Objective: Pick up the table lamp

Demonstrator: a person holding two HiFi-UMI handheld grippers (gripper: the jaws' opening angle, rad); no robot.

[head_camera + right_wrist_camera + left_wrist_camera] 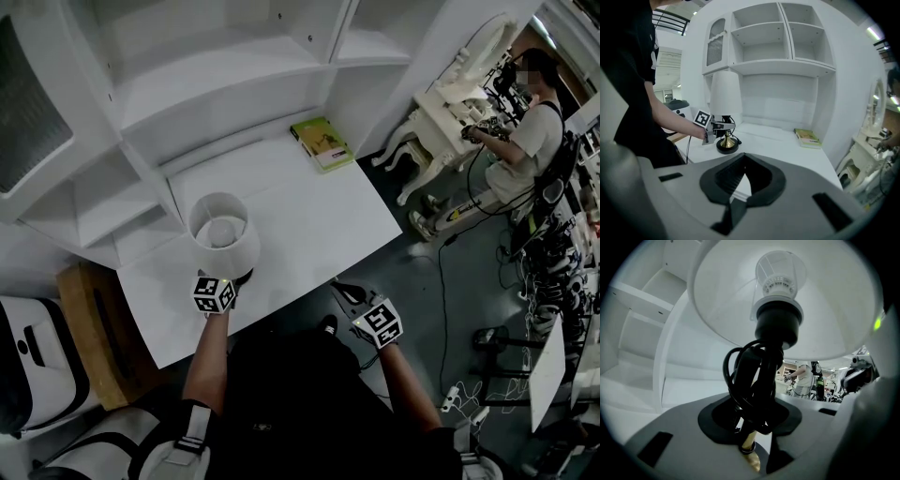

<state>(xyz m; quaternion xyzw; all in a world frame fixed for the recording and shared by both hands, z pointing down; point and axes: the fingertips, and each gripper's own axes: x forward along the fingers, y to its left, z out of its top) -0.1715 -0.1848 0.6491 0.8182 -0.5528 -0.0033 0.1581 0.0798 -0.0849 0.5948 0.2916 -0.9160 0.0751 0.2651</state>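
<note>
We found the table lamp [223,246] toward the lower left of the head view, on the left near corner of the white desk [309,216], its base [727,146] seemingly flat on the top. Our left gripper [749,417] had its jaws clamped about the stem [749,439] between shade [825,310] and base. The pads bore on the black cord [740,376] wound there, not on bare metal. Our right gripper [740,183] hung at the desk's near edge, lower right of centre, well apart from the lamp, with its jaws drawn together on nothing.

We judged the lift not yet begun. Our worry was that soft coil: the loops could roll or give under the pads, and the stem could slide down or swing. With the broad shade above the grip and the base below, any slack would let the lamp tip. The shade might then knock the shelf unit [112,216] near it.
</note>
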